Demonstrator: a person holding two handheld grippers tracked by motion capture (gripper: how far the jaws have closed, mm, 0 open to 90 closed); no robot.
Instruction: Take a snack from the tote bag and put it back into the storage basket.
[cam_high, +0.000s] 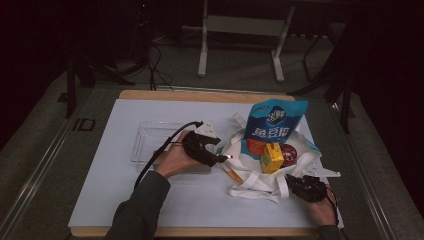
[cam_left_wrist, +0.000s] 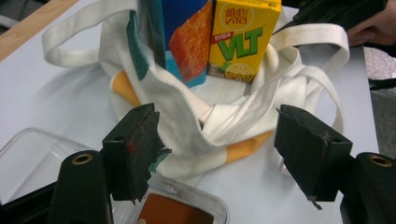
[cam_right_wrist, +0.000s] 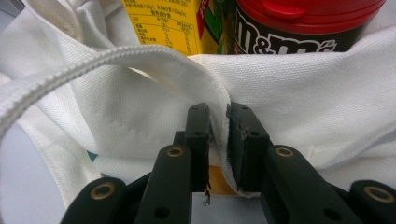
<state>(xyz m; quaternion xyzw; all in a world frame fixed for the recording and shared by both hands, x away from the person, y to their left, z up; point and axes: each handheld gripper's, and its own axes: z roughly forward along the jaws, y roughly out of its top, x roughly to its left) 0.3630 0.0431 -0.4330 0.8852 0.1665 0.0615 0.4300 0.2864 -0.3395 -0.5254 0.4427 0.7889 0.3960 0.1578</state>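
Centrally, right of the table's (cam_high: 150, 210) middle, lies a white cloth bag (cam_high: 250, 172) holding a blue snack pouch (cam_high: 272, 125), yellow juice carton (cam_high: 272, 157) and red-lidded candy jar (cam_high: 289, 152); right gripper (cam_right_wrist: 219, 140) pinches the bag's edge at its near side; left gripper (cam_left_wrist: 215, 144), jaws spread, sits at the bag's left edge above a clear plastic tray (cam_high: 155, 142).

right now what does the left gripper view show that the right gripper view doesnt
Left gripper view: the left gripper open around a fold of the tote bag, the blue snack pouch, and a clear plastic tray.

Right gripper view: the right gripper shut on the tote bag's rim, and a red-lidded M&M's tub.

Both: the white bag and the yellow VLT lemon tea carton.
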